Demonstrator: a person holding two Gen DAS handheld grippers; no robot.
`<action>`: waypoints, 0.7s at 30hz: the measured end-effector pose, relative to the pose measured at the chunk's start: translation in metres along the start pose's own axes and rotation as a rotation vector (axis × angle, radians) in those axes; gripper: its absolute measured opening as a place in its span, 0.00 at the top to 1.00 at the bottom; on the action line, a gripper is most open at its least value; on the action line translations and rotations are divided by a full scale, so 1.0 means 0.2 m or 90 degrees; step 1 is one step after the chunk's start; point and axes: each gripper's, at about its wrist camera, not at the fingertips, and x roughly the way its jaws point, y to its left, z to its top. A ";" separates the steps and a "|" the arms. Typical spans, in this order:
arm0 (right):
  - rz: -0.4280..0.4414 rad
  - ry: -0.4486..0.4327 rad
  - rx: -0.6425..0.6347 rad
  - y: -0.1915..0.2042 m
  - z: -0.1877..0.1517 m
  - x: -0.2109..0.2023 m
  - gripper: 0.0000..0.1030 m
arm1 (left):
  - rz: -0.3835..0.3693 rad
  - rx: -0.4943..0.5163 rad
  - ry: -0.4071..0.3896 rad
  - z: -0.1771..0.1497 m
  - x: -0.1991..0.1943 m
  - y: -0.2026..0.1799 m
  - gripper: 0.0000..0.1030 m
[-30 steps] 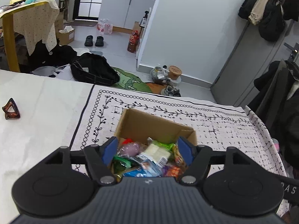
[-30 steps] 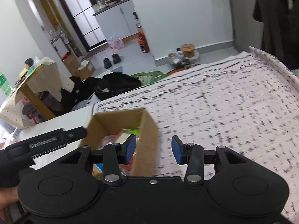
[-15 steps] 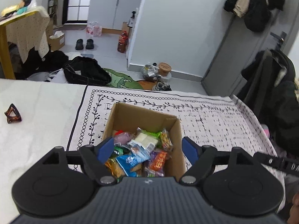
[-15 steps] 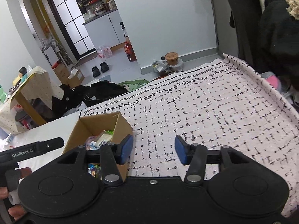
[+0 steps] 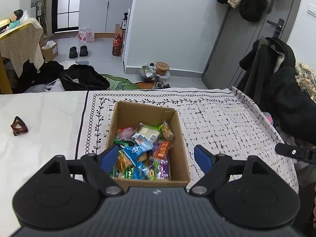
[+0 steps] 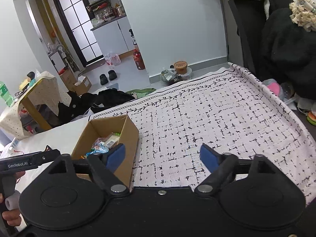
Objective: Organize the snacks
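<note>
Patterned black-and-white cloth (image 5: 227,122) covered the table, w/ an open cardboard box (image 5: 180,138) sitting near its left border, full of mixed snack packets (image 5: 144,148). Left gripper (image 5: 156,158) hung above the box's near end, jaws wide apart & just been opening, gripping nothing. Right gripper (image 6: 163,156) was over bare cloth just right of the box, jaws likewise spread wide after opening, nothing between them.

The right gripper (image 6: 162,156), whose jaws have just been opening and are spread wide with nothing between them, is held above the patterned cloth (image 6: 217,114), just right of the cardboard box (image 6: 129,138) of snack packets (image 6: 104,143), with the left gripper (image 6: 29,163) seen at the left edge.
</note>
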 end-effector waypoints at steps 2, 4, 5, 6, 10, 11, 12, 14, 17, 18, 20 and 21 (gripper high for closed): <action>-0.002 -0.002 -0.003 -0.01 -0.01 -0.04 0.11 | 0.000 0.010 -0.005 -0.02 -0.04 0.00 0.15; -0.002 -0.005 -0.005 -0.02 -0.03 -0.07 0.08 | 0.002 0.014 -0.006 -0.03 -0.08 0.00 0.11; -0.003 -0.006 -0.005 -0.03 -0.04 -0.09 0.06 | 0.001 0.014 -0.008 -0.04 -0.09 0.00 0.10; -0.003 -0.007 -0.005 -0.03 -0.05 -0.11 0.05 | 0.002 0.013 -0.009 -0.05 -0.11 0.00 0.09; 0.004 -0.006 -0.007 -0.04 -0.09 -0.16 0.01 | 0.006 0.018 -0.016 -0.08 -0.17 0.00 0.05; 0.005 -0.007 -0.010 -0.04 -0.10 -0.17 0.00 | 0.007 0.019 -0.018 -0.08 -0.18 0.00 0.05; 0.005 -0.007 -0.012 -0.04 -0.11 -0.18 0.00 | 0.008 0.020 -0.020 -0.08 -0.19 0.00 0.04; 0.006 -0.009 -0.014 -0.04 -0.12 -0.21 0.00 | 0.009 0.026 -0.022 -0.09 -0.22 0.00 0.02; 0.008 -0.010 -0.011 -0.05 -0.13 -0.24 0.00 | 0.005 0.040 -0.023 -0.10 -0.26 -0.01 0.00; 0.009 -0.010 -0.012 -0.05 -0.13 -0.25 0.00 | 0.004 0.045 -0.023 -0.11 -0.28 -0.01 0.00; 0.011 -0.010 -0.014 -0.05 -0.14 -0.27 0.00 | 0.000 0.053 -0.022 -0.13 -0.30 -0.02 0.00; 0.011 -0.010 -0.014 -0.05 -0.14 -0.28 0.00 | -0.001 0.055 -0.021 -0.13 -0.31 -0.02 0.00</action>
